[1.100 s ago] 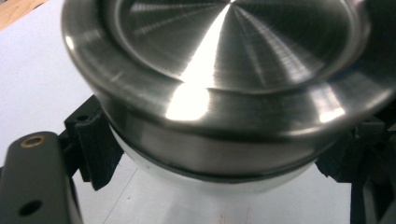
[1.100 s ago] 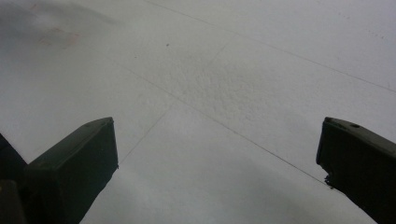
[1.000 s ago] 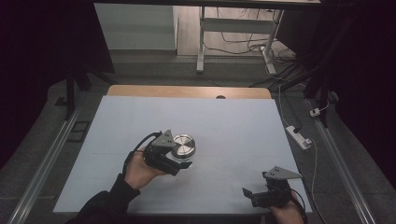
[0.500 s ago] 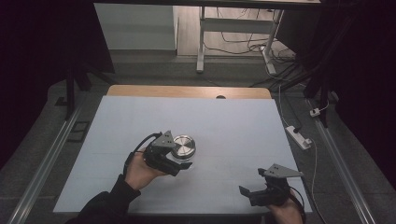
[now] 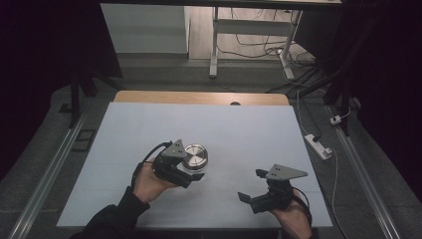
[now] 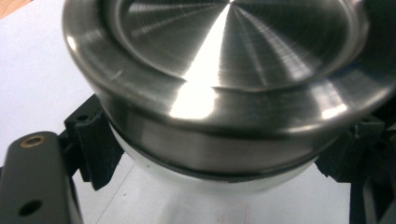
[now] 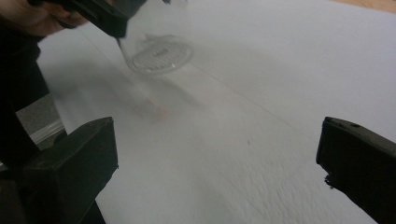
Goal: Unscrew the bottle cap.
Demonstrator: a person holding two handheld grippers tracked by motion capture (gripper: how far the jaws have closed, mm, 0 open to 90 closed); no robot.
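Note:
A round jar with a shiny steel lid (image 5: 195,156) stands on the white table sheet (image 5: 234,129), left of centre. My left gripper (image 5: 194,167) is shut on it from the near side. In the left gripper view the lid (image 6: 224,60) looms large and the black pads (image 6: 93,140) press on the pale body under it. My right gripper (image 5: 251,185) hovers near the front right, open, aimed left toward the jar. In the right gripper view its jaws (image 7: 224,163) stand wide apart with nothing between them, and the jar's clear base (image 7: 159,56) is blurred farther off.
A wooden strip (image 5: 199,97) runs along the table's far edge. A white power strip (image 5: 318,146) with its cable lies on the floor at the right. A desk frame (image 5: 214,45) and loose cables stand beyond the table. Metal rails (image 5: 54,164) flank both sides.
My right gripper has risen and moved left and away from the front edge, toward the jar. The left gripper and the jar have stayed put.

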